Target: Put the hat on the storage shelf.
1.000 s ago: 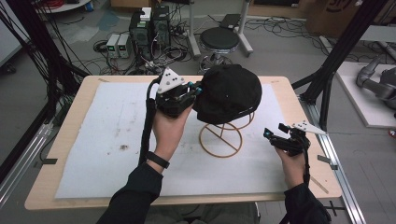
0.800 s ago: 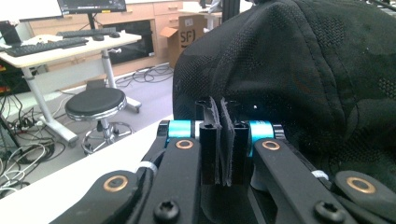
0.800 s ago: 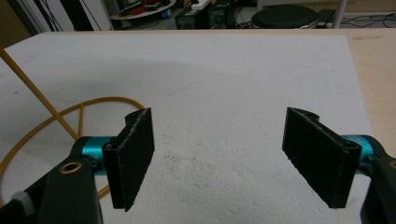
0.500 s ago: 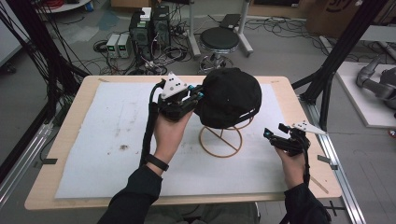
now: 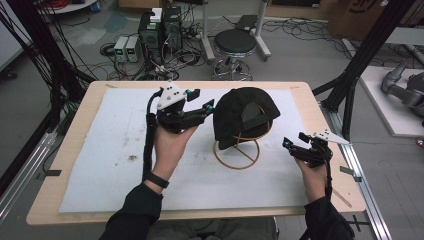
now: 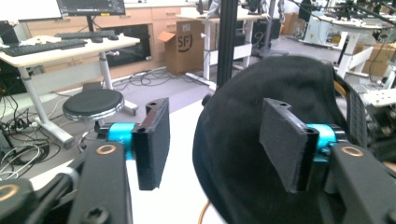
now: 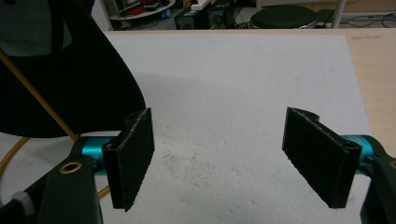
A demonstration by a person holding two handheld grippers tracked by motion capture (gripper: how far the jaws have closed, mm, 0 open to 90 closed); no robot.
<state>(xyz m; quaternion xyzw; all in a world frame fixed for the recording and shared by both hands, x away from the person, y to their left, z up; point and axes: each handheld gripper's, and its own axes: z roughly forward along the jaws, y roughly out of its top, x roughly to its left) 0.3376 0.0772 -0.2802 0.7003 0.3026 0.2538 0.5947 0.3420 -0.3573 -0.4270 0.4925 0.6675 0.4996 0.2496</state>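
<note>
Left gripper (image 5: 207, 106) just left of black cap (image 5: 245, 116), jaws just been opening, now apart, nothing pinched; cap edge near one pad, no contact visible. Cap sitting tilted on gold wire stand (image 5: 237, 152), mid table (image 5: 75, 140), on white mat (image 5: 100, 150). Right gripper (image 5: 289, 145) near right table edge, jaws wide, empty.

A matt black cloth cap (image 5: 245, 116) is seen on a glossy golden wire stand (image 5: 237, 154) (seemingly metal), over rough white sheeting (image 5: 100, 150).
</note>
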